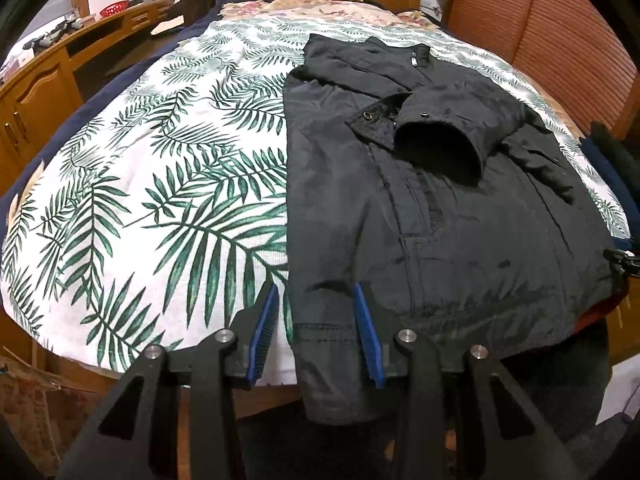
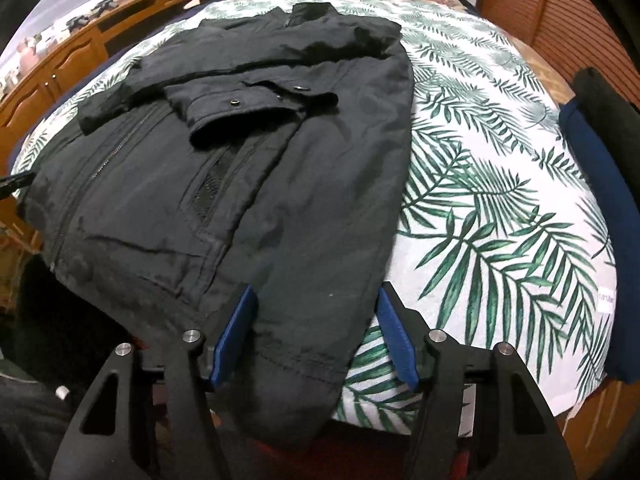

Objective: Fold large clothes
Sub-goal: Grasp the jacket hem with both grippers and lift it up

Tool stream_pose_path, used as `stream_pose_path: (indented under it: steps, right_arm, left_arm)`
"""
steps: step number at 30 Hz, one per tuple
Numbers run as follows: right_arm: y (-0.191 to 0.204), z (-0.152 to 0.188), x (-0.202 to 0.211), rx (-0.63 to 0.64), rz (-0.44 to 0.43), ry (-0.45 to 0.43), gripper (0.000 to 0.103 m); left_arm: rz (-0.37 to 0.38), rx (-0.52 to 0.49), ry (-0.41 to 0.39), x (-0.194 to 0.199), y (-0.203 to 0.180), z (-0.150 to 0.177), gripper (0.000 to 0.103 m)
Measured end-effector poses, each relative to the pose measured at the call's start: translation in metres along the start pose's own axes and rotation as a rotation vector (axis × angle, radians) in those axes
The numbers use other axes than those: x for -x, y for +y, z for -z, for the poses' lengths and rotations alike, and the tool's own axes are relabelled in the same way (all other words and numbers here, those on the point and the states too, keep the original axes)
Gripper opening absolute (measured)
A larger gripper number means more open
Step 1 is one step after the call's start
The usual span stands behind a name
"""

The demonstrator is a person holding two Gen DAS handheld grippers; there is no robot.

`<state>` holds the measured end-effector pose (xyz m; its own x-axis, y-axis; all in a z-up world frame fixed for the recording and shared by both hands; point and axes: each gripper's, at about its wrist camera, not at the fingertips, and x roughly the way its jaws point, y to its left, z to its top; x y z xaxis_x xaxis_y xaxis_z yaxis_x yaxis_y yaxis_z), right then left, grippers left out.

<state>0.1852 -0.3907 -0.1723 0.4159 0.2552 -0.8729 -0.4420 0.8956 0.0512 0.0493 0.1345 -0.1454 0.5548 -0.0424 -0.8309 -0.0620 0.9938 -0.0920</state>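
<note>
One bed with palm-leaf bedspread (image 1: pixel 160 184), wide bare print left and right of the garment. One black jacket (image 1: pixel 440 220), front up, both sleeves crossed over the chest, collar far, hem overhanging the near bed edge. Left gripper (image 1: pixel 316 332) spread, straddling the hem's left corner. Right gripper (image 2: pixel 316 336) spread, straddling the hem's right corner.

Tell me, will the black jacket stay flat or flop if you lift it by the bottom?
The black jacket will probably flop; its folded sleeve cuff lies loose and may slide off. It looks thick, so likely heavyish.
</note>
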Motion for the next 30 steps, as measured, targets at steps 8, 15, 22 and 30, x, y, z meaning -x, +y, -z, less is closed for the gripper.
stream_pose_path:
  steps: [8, 15, 22, 30]
  right_arm:
    - [-0.003, 0.002, 0.009, -0.061, -0.062, -0.080, 0.018]
    - [-0.010, 0.002, -0.001, -0.127, -0.100, -0.041, 0.027]
    - [-0.001, -0.004, 0.012, -0.063, -0.121, -0.056, 0.010]
    - [0.002, -0.026, 0.095, -0.102, -0.201, -0.312, 0.006]
  left_arm:
    - [0.014, -0.009, -0.073, 0.023, -0.008, -0.002, 0.006]
    - [0.031, -0.030, -0.127, 0.042, -0.017, -0.012, 0.004]
    - [0.058, -0.093, -0.181, 0.065, -0.032, -0.013, 0.003]
    - [0.076, -0.154, -0.295, 0.123, -0.048, -0.032, 0.002]
